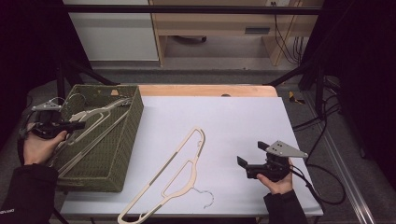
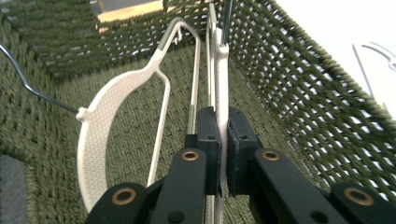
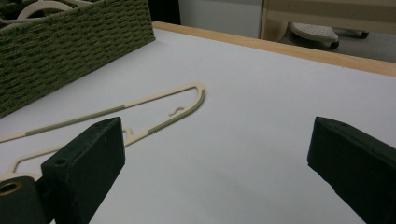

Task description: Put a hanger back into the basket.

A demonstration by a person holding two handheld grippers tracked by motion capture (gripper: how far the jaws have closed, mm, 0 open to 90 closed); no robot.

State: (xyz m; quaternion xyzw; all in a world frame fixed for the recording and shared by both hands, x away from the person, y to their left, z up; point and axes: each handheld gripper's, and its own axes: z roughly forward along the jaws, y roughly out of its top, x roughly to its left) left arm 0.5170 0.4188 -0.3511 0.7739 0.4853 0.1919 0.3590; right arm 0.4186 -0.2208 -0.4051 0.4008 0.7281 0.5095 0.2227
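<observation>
Left gripper [image 2: 223, 140] is clamped on a cream hanger [image 2: 221, 84] held edge-on inside the green woven basket [image 2: 299, 93]. The jaws sit pressed against both flat faces of the hanger's thin plastic, which runs straight up between the pads and away from the camera toward the basket's far wall. The hanger's dark metal hook [image 2: 227, 21] sticks up at its far end.

Beside it, to the left in the left gripper view, a second cream hanger [image 2: 100, 126] lies in the basket, with a ribbed curved shoulder, a green grip strip near its tip and its wire hook [image 2: 28, 86] trailing toward the left wall. In the high view the basket [image 1: 126, 140] sits at the table's left edge with the hangers leaning across its inside, and the left gripper [image 1: 70, 126] reaches in over the near-left rim.

A third cream hanger [image 1: 173, 172] lies flat on the white table top [image 1: 243, 121], diagonal, near the front edge, wire hook [image 1: 205, 198] toward the person. It is just right of the basket, not touching it.

Right gripper [image 1: 250, 161] rests low at the table's right front, jaws wide apart, nothing between them. In the right gripper view the flat hanger [image 3: 154, 109] lies beyond the jaws, apart from them.
</observation>
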